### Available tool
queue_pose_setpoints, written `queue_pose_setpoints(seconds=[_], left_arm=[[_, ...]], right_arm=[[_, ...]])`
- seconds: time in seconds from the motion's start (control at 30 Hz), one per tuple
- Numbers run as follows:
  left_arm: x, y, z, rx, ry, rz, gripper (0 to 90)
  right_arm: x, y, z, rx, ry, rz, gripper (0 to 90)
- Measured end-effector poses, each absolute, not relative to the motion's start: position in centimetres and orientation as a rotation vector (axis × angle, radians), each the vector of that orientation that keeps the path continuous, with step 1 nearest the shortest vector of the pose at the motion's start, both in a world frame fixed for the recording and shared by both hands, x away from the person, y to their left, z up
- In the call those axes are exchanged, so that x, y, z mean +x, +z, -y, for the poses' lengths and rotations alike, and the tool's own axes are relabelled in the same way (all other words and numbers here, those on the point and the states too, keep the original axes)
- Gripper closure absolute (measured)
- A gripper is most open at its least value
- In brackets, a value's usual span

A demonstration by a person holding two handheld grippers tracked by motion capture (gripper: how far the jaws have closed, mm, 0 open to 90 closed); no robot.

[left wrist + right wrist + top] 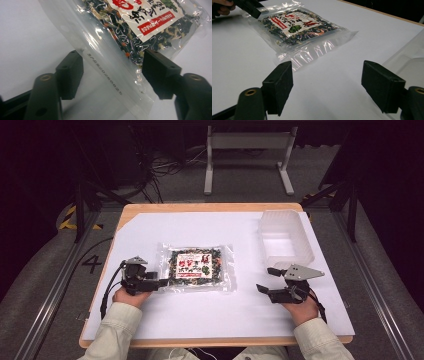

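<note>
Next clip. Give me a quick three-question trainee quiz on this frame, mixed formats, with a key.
1. True or false: the right gripper is shut on the clear plastic bin.
2. Which gripper has the edge of the food pouch between its jaws? A) left gripper B) right gripper C) neither
3. Fill in: the pouch lies on the white ____ covering the table.

Key
1. False: its jaws stand open over bare sheet, short of the bin.
2. A: the pouch's clear edge sits between its open jaws.
3. sheet

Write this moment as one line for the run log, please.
left gripper: open, jaws astride clear edge of food packet | right gripper: open, apart from packet | plastic tub: empty, far right on table
</note>
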State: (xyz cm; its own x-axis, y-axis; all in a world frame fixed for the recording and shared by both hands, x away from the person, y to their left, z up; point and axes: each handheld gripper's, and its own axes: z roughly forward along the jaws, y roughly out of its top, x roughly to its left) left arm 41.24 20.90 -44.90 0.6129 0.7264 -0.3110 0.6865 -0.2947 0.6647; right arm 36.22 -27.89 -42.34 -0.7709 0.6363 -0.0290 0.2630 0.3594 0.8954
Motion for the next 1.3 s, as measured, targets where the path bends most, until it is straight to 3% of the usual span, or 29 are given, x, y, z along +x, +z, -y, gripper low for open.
queue_pose_setpoints(seconds=[0.27,0.5,0.7,1.07,1.3], left_arm=[[41.03,-44.86,-20.63,2.044,0.075,-1.113,49.4],[41.06,-44.86,-20.63,2.018,0.020,-1.115,66.3],[41.02,-44.81,-20.56,2.008,0.010,-1.122,72.3],[40.64,-44.61,-19.96,2.007,0.083,-1.140,88.5],[40.37,-44.25,-19.93,1.977,0.112,-1.134,89.3]], right_arm=[[36.25,-42.36,27.81,0.782,1.379,-2.257,25.1],[36.22,-42.35,27.78,0.777,1.379,-2.257,25.0],[36.21,-42.35,27.74,0.776,1.382,-2.258,25.0],[36.19,-42.34,27.77,0.772,1.382,-2.259,25.0],[36.21,-42.34,27.78,0.772,1.379,-2.258,25.0]])
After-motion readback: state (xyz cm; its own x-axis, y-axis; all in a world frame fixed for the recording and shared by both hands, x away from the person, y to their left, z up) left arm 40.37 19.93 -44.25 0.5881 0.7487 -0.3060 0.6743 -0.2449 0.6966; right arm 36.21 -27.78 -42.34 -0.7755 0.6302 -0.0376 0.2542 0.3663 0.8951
